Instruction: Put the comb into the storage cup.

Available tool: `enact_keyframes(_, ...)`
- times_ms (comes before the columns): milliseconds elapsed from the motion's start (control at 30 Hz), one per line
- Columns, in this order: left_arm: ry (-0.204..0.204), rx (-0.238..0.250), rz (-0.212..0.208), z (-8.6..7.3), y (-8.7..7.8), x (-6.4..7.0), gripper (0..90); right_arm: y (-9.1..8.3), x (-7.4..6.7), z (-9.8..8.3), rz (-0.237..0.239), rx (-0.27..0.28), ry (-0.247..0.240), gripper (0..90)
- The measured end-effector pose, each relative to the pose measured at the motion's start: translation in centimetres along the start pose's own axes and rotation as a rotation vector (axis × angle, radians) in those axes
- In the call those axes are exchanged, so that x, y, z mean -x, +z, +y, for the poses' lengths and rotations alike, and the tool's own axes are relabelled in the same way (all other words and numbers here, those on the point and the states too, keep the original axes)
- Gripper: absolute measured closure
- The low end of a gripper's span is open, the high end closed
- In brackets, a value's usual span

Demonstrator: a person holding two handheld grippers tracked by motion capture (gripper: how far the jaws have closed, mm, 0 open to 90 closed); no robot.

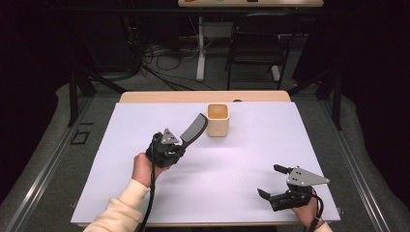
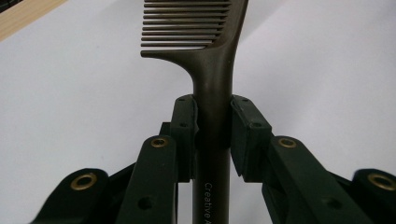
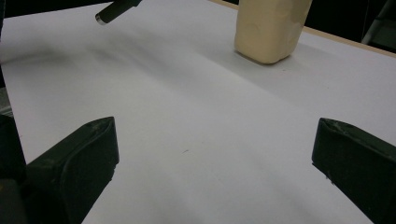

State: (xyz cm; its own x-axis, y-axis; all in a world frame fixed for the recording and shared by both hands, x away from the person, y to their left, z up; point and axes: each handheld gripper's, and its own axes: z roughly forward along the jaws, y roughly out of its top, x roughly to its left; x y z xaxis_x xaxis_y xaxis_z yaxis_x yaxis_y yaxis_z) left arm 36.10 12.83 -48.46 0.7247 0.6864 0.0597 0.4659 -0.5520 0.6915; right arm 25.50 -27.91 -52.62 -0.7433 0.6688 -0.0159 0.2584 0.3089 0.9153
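A dark comb (image 1: 193, 129) (image 2: 212, 70) is held above the white sheet, its handle clamped between the pads of my left gripper (image 1: 180, 149) (image 2: 212, 126), which is shut on it. The comb's toothed end points up and right toward a cream square cup (image 1: 218, 119) (image 3: 271, 28) standing at the back middle of the sheet. My right gripper (image 1: 271, 181) (image 3: 215, 154) rests low at the front right, jaws wide open with only bare sheet between them. The butt of the comb's handle (image 3: 114, 10) pokes in at the top left of the right gripper view.
A white sheet (image 1: 232, 159) covers most of the wooden table (image 1: 159, 97), whose edge shows along the back. Beyond the table stand a dark chair (image 1: 256, 43) and a white post (image 1: 200, 48) among floor cables. Metal rails run along both sides.
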Motion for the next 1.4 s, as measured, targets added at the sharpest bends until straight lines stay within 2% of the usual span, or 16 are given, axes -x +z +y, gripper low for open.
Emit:
enact_keyframes(500,-0.035,0.070,0.038,0.7,-0.1,-1.5,72.7,0.0,0.0,0.0,0.000,-0.001,0.001,0.1)
enact_keyframes(767,-0.058,0.120,0.043,1.2,0.2,-2.3,72.7,0.0,0.0,0.0,-0.001,-0.002,0.001,0.1)
enact_keyframes(1033,-0.059,0.149,0.053,1.8,0.7,-2.6,72.7,0.0,0.0,0.0,0.001,-0.002,0.001,0.1)
enact_keyframes(1400,-0.090,0.200,0.054,2.2,1.2,-3.4,72.8,0.0,0.0,0.0,0.000,-0.001,0.001,0.1)
